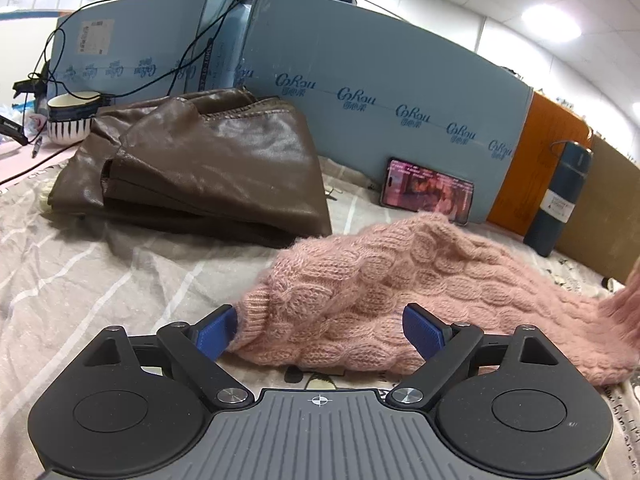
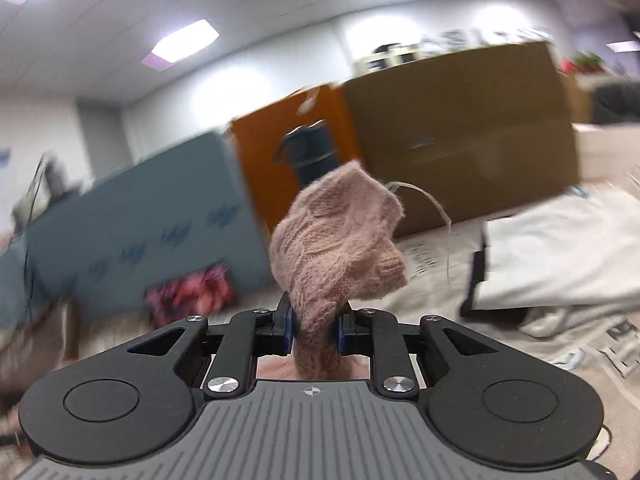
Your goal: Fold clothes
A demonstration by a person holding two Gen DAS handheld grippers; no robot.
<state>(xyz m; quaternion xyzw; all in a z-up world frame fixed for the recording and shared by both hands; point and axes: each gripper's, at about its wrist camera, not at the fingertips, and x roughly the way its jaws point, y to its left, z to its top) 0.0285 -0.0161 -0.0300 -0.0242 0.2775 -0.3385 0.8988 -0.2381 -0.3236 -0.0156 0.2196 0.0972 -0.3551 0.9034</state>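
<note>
A pink cable-knit sweater (image 1: 400,280) lies on the bedsheet (image 1: 100,280) in the left wrist view. My left gripper (image 1: 320,330) is open, its blue pads (image 1: 214,330) on either side of a ribbed sweater end, which touches the left pad. My right gripper (image 2: 314,330) is shut on a bunch of the same pink sweater (image 2: 336,248) and holds it up in the air; that view is blurred. A folded brown leather garment (image 1: 200,168) lies behind the sweater on the left.
Blue boxes (image 1: 380,80), an orange box (image 1: 536,152) and a cardboard box (image 2: 460,128) stand along the back. A phone (image 1: 424,188) leans on the blue box. A dark flask (image 1: 560,196) stands by the orange box. A bowl (image 1: 72,118) sits far left. Folded white cloth (image 2: 560,248) lies right.
</note>
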